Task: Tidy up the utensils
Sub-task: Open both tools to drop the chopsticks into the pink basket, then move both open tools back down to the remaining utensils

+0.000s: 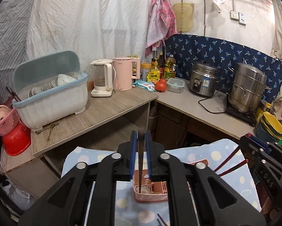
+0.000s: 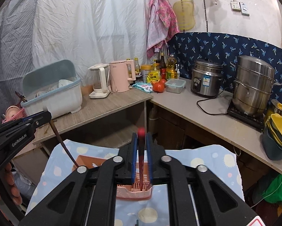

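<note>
Chopsticks: left gripper (image 1: 140, 141) is pinching a dark one (image 1: 140, 162), right gripper (image 2: 141, 143) a red-tipped one (image 2: 141, 162), both over the pink holder (image 1: 150, 194) at 6 o'clock.

Over the pink basket (image 1: 150, 192) both grippers crowd in: the left gripper (image 1: 140, 141) with its dark chopstick (image 1: 140, 162), the right gripper (image 2: 141, 139) just beside with a red one (image 2: 141, 162). The cloth (image 2: 206, 162) around lies mostly open; the counter (image 2: 206, 113) behind is cluttered
</note>
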Available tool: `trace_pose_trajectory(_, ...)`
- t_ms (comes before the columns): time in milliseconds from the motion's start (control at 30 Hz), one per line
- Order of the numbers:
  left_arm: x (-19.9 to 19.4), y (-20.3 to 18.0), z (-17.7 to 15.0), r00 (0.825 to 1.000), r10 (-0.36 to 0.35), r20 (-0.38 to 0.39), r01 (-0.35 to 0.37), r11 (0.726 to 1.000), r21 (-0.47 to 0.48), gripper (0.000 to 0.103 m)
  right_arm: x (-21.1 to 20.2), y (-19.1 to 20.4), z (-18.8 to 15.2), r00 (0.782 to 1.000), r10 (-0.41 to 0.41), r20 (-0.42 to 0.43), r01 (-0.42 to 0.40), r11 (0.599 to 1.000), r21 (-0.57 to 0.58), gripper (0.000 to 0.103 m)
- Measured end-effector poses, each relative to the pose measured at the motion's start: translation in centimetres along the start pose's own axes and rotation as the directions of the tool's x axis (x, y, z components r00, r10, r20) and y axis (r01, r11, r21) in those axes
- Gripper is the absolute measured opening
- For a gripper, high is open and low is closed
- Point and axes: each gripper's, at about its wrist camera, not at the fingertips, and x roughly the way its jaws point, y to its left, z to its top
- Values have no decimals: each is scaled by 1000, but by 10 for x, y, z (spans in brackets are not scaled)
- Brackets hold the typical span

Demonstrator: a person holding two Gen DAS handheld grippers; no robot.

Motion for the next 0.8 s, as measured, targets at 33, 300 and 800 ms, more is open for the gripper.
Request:
trace_pose_trajectory(33, -1, 2, -1, 1000, 4, -2, -4, 1000, -6, 33, -4, -1, -1, 1000, -3, 8, 3, 1000, 2, 30)
trace_pose_trajectory(300, -18, 10, -15, 1000, 16, -11, -16, 1000, -21, 49, -34, -8, -9, 1000, -9, 29, 8, 1000, 29, 35)
trace_pose_trajectory(800, -77, 17, -99, 994, 9, -110, -11, 1000, -20, 53, -104, -20, -101, 997, -17, -71, 20, 999, 50, 36)
